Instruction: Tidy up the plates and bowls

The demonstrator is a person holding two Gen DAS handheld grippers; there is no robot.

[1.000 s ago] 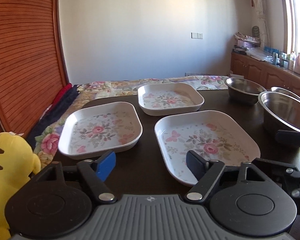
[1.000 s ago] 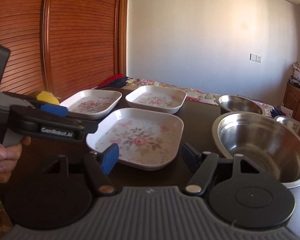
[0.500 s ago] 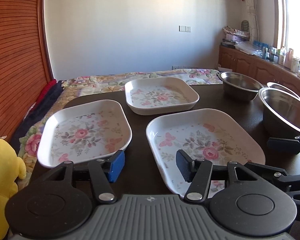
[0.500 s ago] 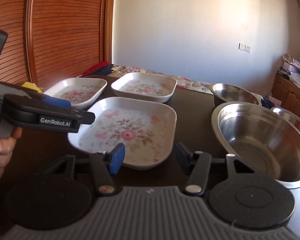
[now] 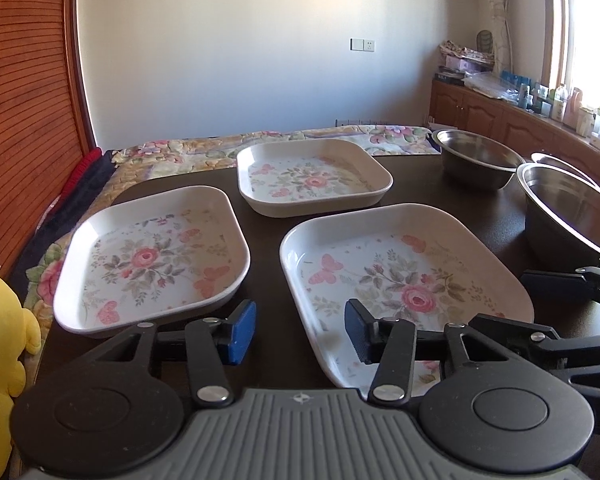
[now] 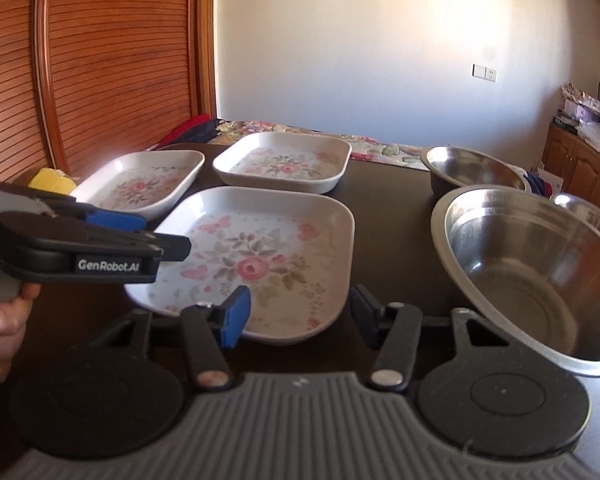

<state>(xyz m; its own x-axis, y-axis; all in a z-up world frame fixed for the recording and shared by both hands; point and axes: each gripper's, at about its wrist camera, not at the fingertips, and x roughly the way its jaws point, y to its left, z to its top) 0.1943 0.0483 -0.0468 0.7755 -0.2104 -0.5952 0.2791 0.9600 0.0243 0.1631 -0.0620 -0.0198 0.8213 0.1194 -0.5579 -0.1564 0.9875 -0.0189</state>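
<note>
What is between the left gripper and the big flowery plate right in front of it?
Nothing visible. The left gripper is open, and the near plate lies directly ahead with its near rim already between the fingers. The other plates lie off to the side and farther back.

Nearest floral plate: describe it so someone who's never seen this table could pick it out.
On the dark table, three white square plates with pink rose prints sit left of the steel bowls. Take the nearest floral plate, the front one closest to the large bowl. It looks the largest of the three, and both the left gripper and right gripper are open at its near edge.
</note>
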